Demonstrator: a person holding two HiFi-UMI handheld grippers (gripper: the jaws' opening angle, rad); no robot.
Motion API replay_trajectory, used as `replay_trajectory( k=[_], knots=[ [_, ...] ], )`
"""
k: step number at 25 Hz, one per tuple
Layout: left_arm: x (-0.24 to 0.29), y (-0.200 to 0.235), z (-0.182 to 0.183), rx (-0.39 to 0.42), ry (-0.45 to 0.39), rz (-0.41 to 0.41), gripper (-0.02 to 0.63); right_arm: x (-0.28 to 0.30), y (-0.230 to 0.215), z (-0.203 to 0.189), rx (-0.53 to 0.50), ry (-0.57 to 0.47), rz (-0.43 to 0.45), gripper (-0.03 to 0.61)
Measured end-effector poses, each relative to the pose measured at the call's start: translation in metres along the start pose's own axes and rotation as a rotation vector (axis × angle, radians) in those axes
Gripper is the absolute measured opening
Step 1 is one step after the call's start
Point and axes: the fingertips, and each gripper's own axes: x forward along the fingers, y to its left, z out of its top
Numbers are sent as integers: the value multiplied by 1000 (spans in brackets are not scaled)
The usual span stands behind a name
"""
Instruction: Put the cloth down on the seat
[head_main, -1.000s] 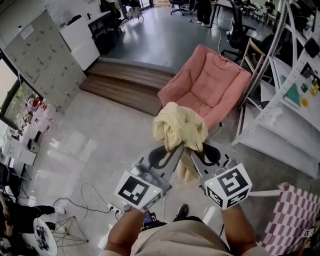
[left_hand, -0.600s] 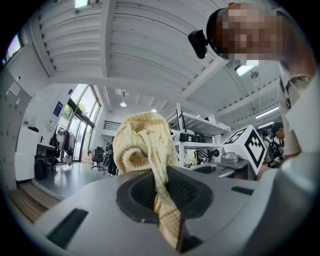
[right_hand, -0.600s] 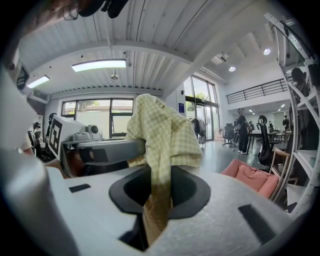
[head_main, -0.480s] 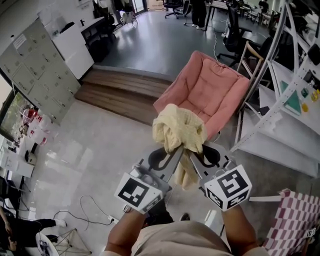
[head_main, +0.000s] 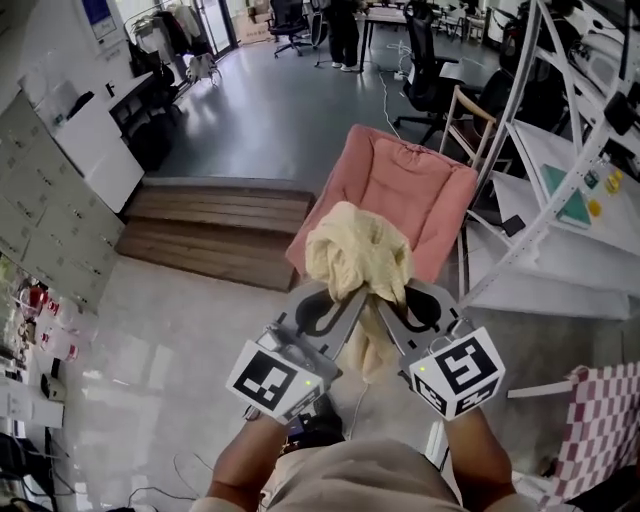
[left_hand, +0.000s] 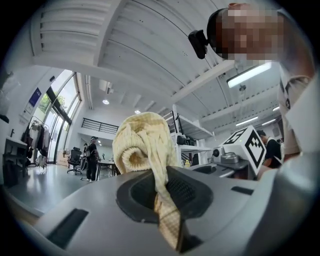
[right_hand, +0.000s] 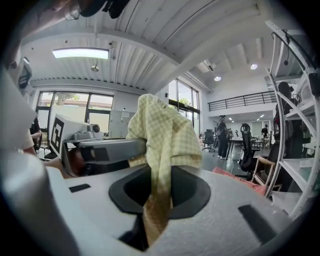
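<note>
— So, where is the cloth (head_main: 355, 258) at this moment?

— Up in the air, bunched into a pale yellow lump where the two claws meet. The left claw (head_main: 338, 292) has one gathered end and the right claw (head_main: 388, 296) has another. A loose tail hangs down between them.

— Are both claws really clenched on it?

— Yes. In the left gripper view the jaws are pressed together on a narrow strip of the checked weave, and the rest balloons up above the tips. The right gripper view shows much the same. Its jaws are nipped on a fold that runs down between them, with the bulk of the fabric standing above.

— And the seat?

— The pink padded seat (head_main: 405, 195) stands on the pale floor (head_main: 200, 320) beyond the claws. In the head view the bundle overlaps the seat's near edge, but the cloth is not lying on it. In the right gripper view the pink cushion sits low at the right, past the claw tips and apart from the fabric.

— How do the claws sit relative to each other?

— Side by side, angled inward so their tips come close together under the bundle.

— What else is around?

— Wooden steps (head_main: 210, 228) lie to the left of the seat and a white shelf rack (head_main: 560, 200) stands to its right. A pink-and-white checked fabric (head_main: 600, 420) shows at the lower right corner of the head view. Office chairs (head_main: 430, 70) stand farther back on the grey floor.
</note>
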Motion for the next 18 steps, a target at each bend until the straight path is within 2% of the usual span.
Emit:
replay_trajectory(
  k=[11,18],
  knots=[
    [36,80,-8,-9,15,-106,37,79,-44,16,0,-6,-107,61],
    [49,129,-5,-1,-6,-132,37,123,-58,25,-19,1,-150,61]
  ],
)
